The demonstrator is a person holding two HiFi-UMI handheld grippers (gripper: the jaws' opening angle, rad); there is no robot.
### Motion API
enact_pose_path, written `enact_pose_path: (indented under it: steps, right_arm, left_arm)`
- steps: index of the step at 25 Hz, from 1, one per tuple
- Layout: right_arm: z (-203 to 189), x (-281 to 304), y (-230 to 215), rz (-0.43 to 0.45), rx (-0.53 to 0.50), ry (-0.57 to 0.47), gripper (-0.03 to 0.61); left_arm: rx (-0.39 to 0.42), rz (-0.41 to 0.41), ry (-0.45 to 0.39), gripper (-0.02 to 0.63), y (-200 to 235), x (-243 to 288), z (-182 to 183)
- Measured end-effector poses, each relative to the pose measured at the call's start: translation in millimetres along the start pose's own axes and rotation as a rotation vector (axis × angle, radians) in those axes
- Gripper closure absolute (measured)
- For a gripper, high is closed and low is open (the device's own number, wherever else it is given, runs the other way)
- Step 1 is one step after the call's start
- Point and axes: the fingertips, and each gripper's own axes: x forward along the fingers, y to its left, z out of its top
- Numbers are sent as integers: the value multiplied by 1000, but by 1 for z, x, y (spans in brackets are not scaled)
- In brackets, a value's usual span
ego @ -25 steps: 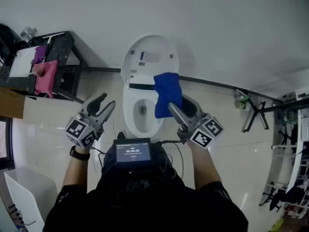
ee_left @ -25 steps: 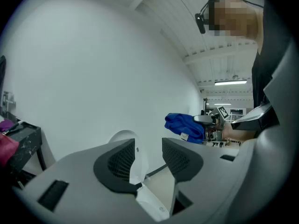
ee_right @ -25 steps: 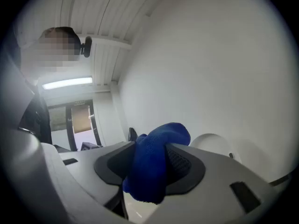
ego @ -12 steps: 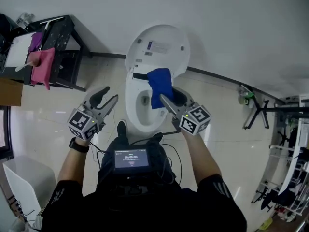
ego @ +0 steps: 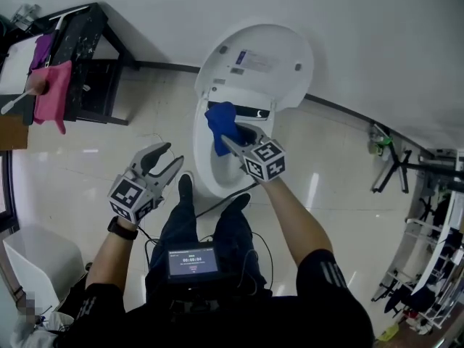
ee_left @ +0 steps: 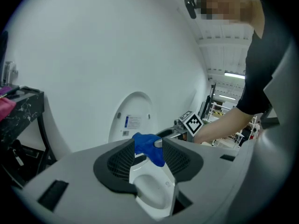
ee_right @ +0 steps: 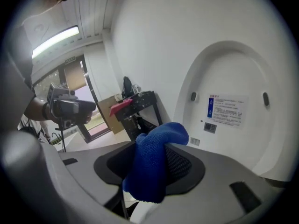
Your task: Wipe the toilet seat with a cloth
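A white toilet stands with its lid (ego: 255, 58) raised and its seat rim (ego: 201, 164) exposed. A blue cloth (ego: 220, 124) is bunched at the back of the seat, just under the hinge. My right gripper (ego: 230, 145) is shut on it, and in the right gripper view the cloth (ee_right: 153, 166) fills the gap between the jaws and droops below them. My left gripper (ego: 165, 161) hangs open to the left of the bowl, above the floor, holding nothing. In the left gripper view the bowl (ee_left: 152, 190) and the cloth (ee_left: 149, 147) show between its spread jaws.
A black rack (ego: 87, 64) with a pink cloth (ego: 51, 93) stands against the wall to the left. A white bin (ego: 36, 267) sits at the lower left. A tripod (ego: 391, 167) and shelving crowd the right side. A screen device (ego: 192, 262) with cables hangs at the person's waist.
The right gripper carried the blue cloth forward and down, from above the bowl to the back of the seat. The left gripper stayed open at the bowl's left.
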Motion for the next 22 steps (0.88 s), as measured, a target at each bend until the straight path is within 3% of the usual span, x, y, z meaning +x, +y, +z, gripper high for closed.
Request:
enact_pose_path:
  steps: [12, 22]
  right_arm:
    - [-125, 200, -55, -39, -233, 282, 371]
    - [-226, 280, -93, -76, -356, 452, 373]
  left_arm:
    - [-42, -6, 65, 411, 40, 38, -80]
    - [-83, 21, 105, 408, 61, 43, -126]
